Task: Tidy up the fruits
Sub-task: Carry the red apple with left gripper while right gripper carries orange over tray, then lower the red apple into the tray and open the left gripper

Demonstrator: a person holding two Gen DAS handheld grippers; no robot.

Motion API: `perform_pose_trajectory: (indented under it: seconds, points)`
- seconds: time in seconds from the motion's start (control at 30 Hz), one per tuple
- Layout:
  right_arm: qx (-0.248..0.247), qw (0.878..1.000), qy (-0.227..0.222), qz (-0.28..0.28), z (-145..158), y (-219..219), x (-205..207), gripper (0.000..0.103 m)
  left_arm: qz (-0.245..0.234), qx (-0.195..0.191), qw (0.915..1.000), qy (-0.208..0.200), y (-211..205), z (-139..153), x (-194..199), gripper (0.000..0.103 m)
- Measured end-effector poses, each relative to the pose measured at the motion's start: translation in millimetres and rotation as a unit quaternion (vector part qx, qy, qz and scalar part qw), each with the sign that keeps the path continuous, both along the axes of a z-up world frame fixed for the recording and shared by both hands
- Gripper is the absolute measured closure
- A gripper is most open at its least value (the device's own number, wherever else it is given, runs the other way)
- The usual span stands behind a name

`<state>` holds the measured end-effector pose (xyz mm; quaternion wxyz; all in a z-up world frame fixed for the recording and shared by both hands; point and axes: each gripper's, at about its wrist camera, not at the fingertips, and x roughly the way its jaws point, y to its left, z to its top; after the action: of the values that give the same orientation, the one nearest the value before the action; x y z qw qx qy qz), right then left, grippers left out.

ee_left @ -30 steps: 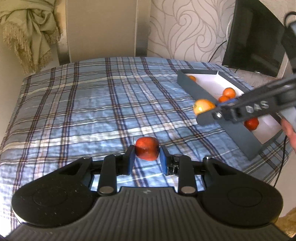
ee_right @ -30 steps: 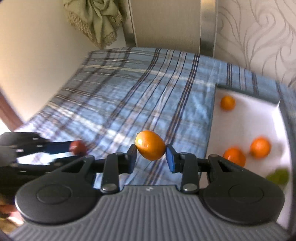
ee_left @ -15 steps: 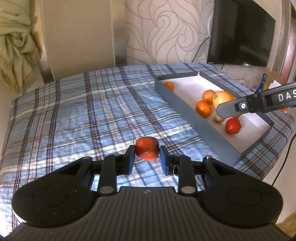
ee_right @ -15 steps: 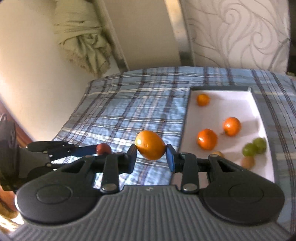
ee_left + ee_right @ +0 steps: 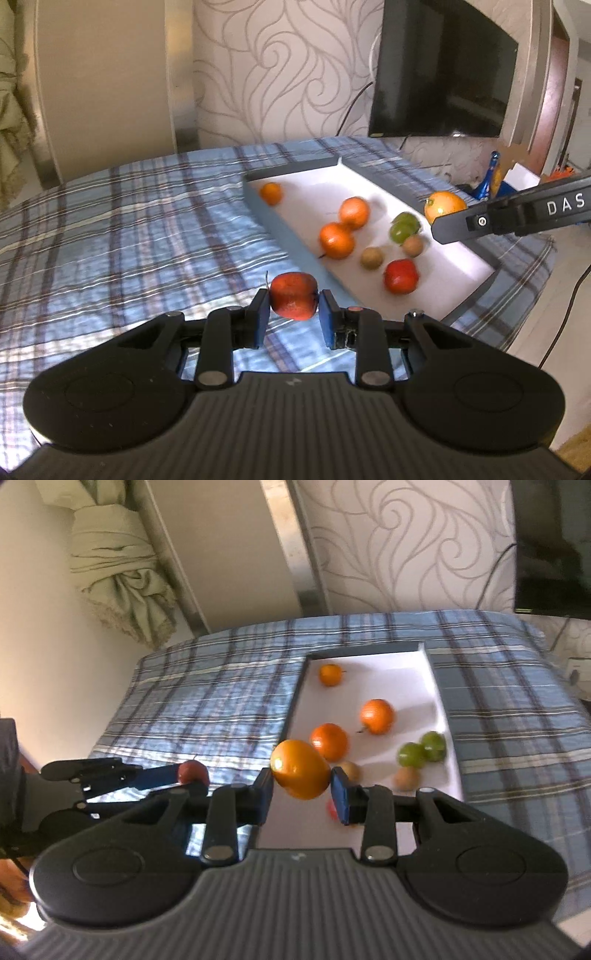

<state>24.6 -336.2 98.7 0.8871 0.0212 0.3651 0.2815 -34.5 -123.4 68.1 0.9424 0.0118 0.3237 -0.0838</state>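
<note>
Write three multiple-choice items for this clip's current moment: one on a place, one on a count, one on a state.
1. Where is the red fruit held by the left tongs?
A. Inside the tray
B. Above the plaid bedspread, outside the tray
C. On the floor

2. How many green fruits lie in the tray?
A. Two
B. None
C. Five

3. What state are the right tongs in?
A. Open and empty
B. Shut on an orange fruit
C. Shut on a green fruit

Answers:
1. B: in the left wrist view the red fruit sits before the tray's near wall, with the plaid bedspread beneath it.
2. A: the right wrist view shows two green fruits side by side near the tray's right wall.
3. B: both fingers press against the orange fruit, which hangs over the tray's near end.
</note>
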Motion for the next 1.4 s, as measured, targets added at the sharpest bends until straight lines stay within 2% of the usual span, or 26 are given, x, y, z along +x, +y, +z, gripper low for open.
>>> perform_pose_trajectory:
  seconds: [0.27,0.67,0.83,1.17,1.4]
  points:
    - [-0.031,0.999,-0.008,-0.020,2.0,-26.0,-2.1,0.066,-0.020,-0.016,0.9996,-0.012,-27.2,0.1,14.0,0.070]
    - [-0.015,0.999,0.001,-0.038,-9.7,-55.9,-4.1,0.066,-0.046,0.011,0.9988,0.012,-63.0,-9.8,40.0,0.070]
    - [-0.015,0.999,0.000,-0.037,-8.9,-62.1,-3.6,0.066,-0.041,0.011,0.9990,0.013,-68.4,-15.5,47.0,0.070]
    - [-0.051,0.998,-0.013,-0.022,0.3,-63.9,-0.5,0.066,-0.015,-0.019,0.9997,0.011,-74.7,-32.4,57.4,0.070]
    - [-0.067,0.998,-0.012,-0.013,-0.1,-66.1,2.3,0.066,0.002,-0.024,0.9997,0.005,-75.7,-33.1,65.8,0.070]
